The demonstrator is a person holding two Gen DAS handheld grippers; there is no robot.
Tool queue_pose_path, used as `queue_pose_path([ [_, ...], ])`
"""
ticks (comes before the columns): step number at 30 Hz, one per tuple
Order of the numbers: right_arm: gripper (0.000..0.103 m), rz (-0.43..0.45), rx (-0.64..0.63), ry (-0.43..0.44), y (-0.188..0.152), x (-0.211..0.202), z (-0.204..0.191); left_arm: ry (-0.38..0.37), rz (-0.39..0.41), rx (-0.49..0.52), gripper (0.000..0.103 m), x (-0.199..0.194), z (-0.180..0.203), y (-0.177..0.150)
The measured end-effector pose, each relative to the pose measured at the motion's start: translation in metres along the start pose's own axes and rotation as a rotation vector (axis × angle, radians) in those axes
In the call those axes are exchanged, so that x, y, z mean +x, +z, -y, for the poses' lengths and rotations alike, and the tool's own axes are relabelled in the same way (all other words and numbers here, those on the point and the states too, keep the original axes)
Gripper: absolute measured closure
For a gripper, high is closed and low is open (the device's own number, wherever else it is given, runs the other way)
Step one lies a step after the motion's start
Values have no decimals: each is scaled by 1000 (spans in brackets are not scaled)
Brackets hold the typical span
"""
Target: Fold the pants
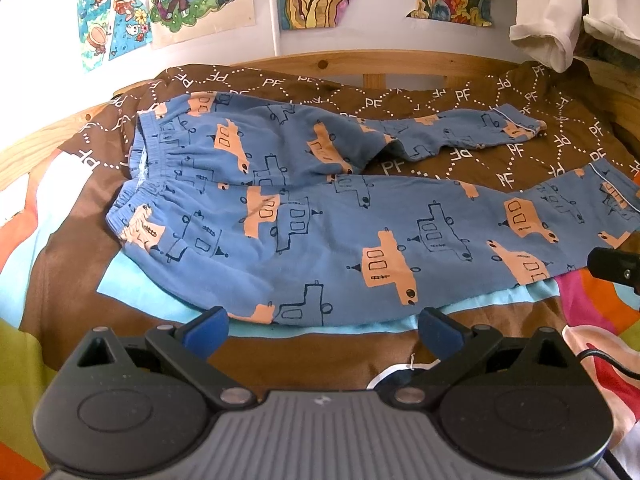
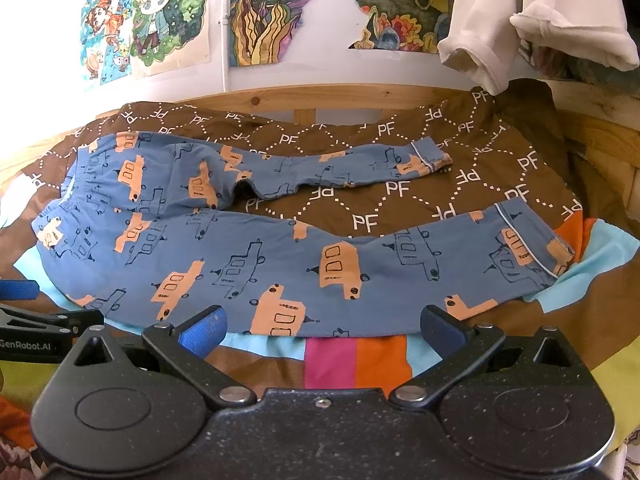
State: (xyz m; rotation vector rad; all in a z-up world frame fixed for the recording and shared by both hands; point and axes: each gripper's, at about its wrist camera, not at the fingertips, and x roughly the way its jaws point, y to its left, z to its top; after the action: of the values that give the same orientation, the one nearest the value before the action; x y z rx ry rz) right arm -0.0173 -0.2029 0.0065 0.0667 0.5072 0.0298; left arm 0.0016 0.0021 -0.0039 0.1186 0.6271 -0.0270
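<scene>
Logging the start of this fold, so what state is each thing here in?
pants: unfolded, flat on the bedspread, legs spread apart
left gripper: open, empty, at the near leg's edge
right gripper: open, empty, at the near leg's edge
bedspread: laid out, rumpled

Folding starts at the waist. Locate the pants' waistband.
In both views the waistband is at the pants' left end, on the brown quilt.
</scene>
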Motion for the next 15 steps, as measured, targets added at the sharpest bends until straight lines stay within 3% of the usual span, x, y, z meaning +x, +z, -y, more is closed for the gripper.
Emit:
queue_pose_path([
  [15,1,1,0,-8,-1,1,-1,-9,-11,-3,0,2,0,-2],
])
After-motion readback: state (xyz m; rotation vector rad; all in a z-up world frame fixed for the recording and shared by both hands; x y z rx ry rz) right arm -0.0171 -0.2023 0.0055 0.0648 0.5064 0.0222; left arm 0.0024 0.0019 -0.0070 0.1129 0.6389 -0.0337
